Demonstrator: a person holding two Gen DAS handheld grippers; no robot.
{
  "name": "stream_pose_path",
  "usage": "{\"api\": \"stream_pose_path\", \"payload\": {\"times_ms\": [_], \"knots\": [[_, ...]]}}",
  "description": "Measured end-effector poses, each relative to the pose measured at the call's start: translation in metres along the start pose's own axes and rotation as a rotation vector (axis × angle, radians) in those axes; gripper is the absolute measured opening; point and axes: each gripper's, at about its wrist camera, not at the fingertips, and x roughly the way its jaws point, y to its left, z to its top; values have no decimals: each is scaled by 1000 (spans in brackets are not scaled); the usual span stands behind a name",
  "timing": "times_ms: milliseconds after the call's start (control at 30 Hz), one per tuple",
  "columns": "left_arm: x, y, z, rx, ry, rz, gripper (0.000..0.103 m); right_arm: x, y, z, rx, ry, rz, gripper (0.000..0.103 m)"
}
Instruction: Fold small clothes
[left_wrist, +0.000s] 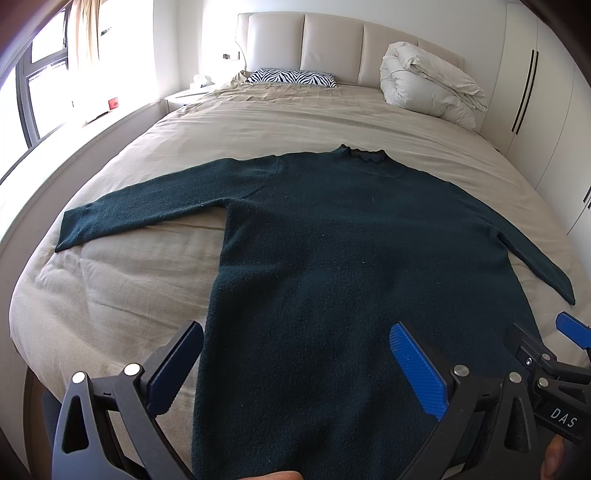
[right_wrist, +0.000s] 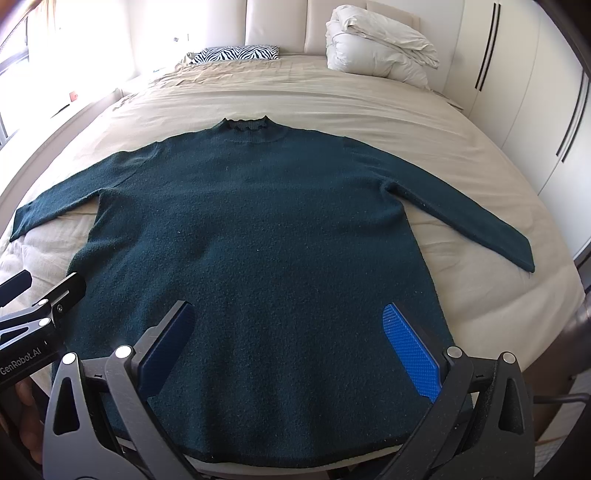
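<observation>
The sweater (right_wrist: 258, 240) lies flat on the bed (right_wrist: 369, 107), collar toward the headboard (left_wrist: 332, 44), both sleeves spread outward. The right gripper (right_wrist: 291, 343) hovers over its lower hem, fingers spread wide, holding nothing. The left gripper (left_wrist: 295, 369) is likewise wide apart and empty above the sweater's left edge. Farther off sit a zebra pillow (left_wrist: 291, 77) and a folded duvet (left_wrist: 428, 85).

Dark green sweater (right_wrist: 258, 236) lying on a tan bed (right_wrist: 332, 107)

The sweater is showing one deep blue-green colour all over. The pillow (left_wrist: 291, 77) is wearing black and white zebra stripes. The rolled-up duvet (right_wrist: 380, 44) is looking creamy white. Both grippers are showing black frames and bright blue pads (right_wrist: 412, 350).
</observation>
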Motion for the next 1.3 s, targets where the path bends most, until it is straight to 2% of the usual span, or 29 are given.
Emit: {"api": "stream_pose_path", "payload": {"times_ms": [1300], "knots": [[3, -6, -7, -4, 4, -6, 103, 3, 1, -1, -11, 9, -15, 103]]}}
